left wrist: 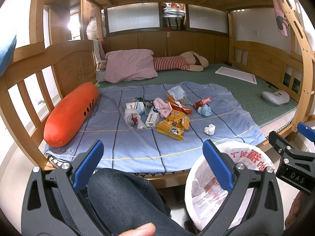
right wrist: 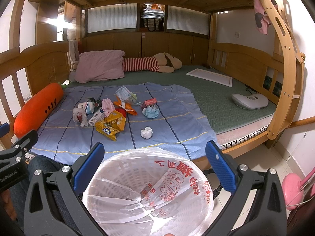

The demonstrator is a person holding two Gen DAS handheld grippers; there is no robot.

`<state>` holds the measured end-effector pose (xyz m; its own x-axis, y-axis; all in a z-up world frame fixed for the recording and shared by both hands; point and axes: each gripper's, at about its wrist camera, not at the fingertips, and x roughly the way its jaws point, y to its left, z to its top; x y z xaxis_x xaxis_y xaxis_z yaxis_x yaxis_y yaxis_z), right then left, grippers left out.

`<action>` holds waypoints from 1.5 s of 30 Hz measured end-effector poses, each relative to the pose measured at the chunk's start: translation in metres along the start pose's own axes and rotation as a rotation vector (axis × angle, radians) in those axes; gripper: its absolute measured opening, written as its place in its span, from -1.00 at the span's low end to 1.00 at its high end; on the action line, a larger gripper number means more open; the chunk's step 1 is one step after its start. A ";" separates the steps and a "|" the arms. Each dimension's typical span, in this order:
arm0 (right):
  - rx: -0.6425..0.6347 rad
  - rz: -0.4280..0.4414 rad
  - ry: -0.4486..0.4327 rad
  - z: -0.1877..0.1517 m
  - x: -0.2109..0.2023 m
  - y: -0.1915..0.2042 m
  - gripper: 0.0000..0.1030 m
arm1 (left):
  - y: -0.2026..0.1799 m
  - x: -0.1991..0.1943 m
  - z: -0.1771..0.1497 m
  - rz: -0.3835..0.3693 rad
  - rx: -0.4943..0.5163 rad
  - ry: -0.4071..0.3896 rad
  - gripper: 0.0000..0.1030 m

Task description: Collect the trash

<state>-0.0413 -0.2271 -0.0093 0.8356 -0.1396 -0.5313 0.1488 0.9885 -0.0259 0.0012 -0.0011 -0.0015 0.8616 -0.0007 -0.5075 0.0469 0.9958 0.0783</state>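
The crumpled white tissue (right wrist: 146,132) lay alone on the blue sheet (right wrist: 169,118) of the bed, apart from the main litter heap (right wrist: 110,116) and nearest the bed's front edge. It sat straight ahead of the right claw (right wrist: 155,169), which hung released and empty over the lined trash basket (right wrist: 137,188). From the left claw (left wrist: 155,163), likewise spread and empty, the tissue lay ahead and off to the right, so the right hand looked better placed to reach it.
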 end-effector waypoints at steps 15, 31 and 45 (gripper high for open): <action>0.000 0.000 0.002 -0.001 0.001 0.000 0.94 | -0.002 0.000 -0.003 0.000 0.002 0.001 0.94; 0.043 0.065 0.026 0.065 0.063 -0.010 0.94 | 0.090 0.138 0.040 -0.070 -0.089 0.174 0.34; 0.044 -0.082 0.273 0.061 0.131 -0.007 0.88 | 0.159 0.384 0.038 -0.277 -0.304 0.481 0.50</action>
<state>0.0994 -0.2561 -0.0266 0.6474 -0.1923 -0.7375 0.2376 0.9704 -0.0445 0.3582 0.1540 -0.1514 0.5114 -0.2913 -0.8085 0.0287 0.9461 -0.3227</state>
